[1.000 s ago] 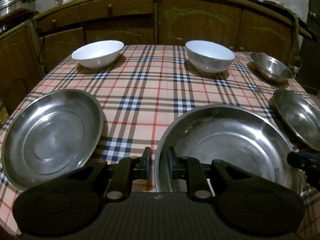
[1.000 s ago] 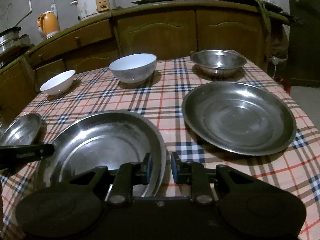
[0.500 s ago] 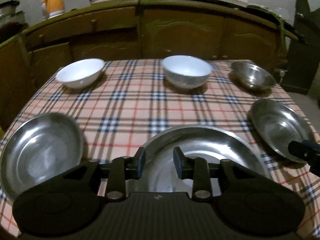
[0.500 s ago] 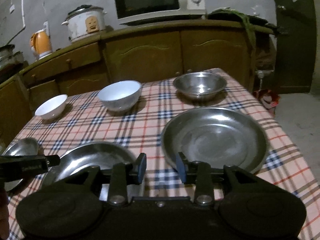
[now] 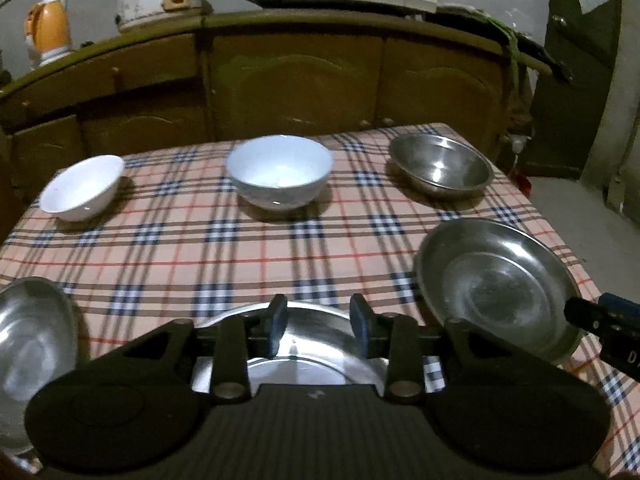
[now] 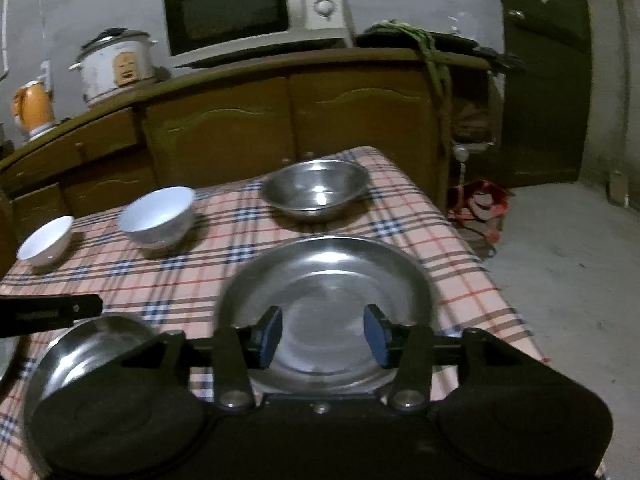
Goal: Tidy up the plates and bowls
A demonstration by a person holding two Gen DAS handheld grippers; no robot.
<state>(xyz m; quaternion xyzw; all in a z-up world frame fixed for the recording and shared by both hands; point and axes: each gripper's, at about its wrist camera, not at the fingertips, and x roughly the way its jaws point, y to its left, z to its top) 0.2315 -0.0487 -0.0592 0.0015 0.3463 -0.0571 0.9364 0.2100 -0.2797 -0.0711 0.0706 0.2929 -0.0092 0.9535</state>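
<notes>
Three steel plates lie along the near side of the checked table: a left plate (image 5: 28, 344), a middle plate (image 5: 316, 344) and a right plate (image 5: 496, 288). Two white bowls (image 5: 82, 188) (image 5: 280, 178) and a steel bowl (image 5: 440, 168) stand at the far side. My left gripper (image 5: 318, 318) is open and empty above the middle plate. My right gripper (image 6: 324, 334) is open and empty above the right plate (image 6: 328, 280). The right gripper's tip shows at the left wrist view's right edge (image 5: 600, 320).
Wooden cabinets (image 6: 280, 120) run behind the table, with a microwave (image 6: 248, 8), a rice cooker (image 6: 116, 64) and an orange kettle (image 6: 34, 108) on top. The table's right edge (image 6: 460, 240) drops to bare floor, with a door (image 6: 544, 80) beyond.
Both grippers have opened wider and pulled up and back from the plates. The views now show more of the cabinets and less of the near plates.
</notes>
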